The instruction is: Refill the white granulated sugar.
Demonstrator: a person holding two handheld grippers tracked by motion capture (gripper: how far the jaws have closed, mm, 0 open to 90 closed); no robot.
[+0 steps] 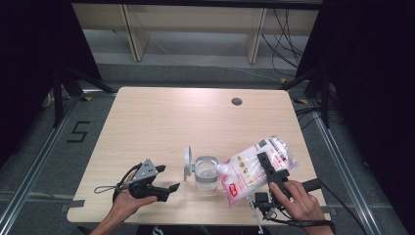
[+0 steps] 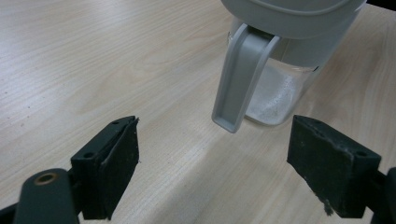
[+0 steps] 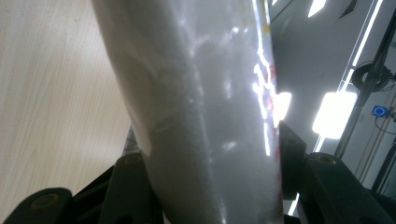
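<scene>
- The surface (image 1: 147, 122) is pale wood-grain laminate, smooth with a soft sheen.
- The bag (image 1: 254, 169) is glossy, crinkled plastic film that throws bright glare.
- The jar (image 1: 206, 174) is clear glass or plastic; its lid (image 1: 188, 161) is matt grey plastic.
- The fingers (image 2: 334, 165) are matt black and rough-edged.

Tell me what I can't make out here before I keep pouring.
- Bag's spout: high view, too small to tell if anything flows.
- Jar's top: left gripper view, cut off by the upper edge.
- Bag's print: right gripper view, lost to closeness and glare.
- Fill level: high view, too small.
</scene>
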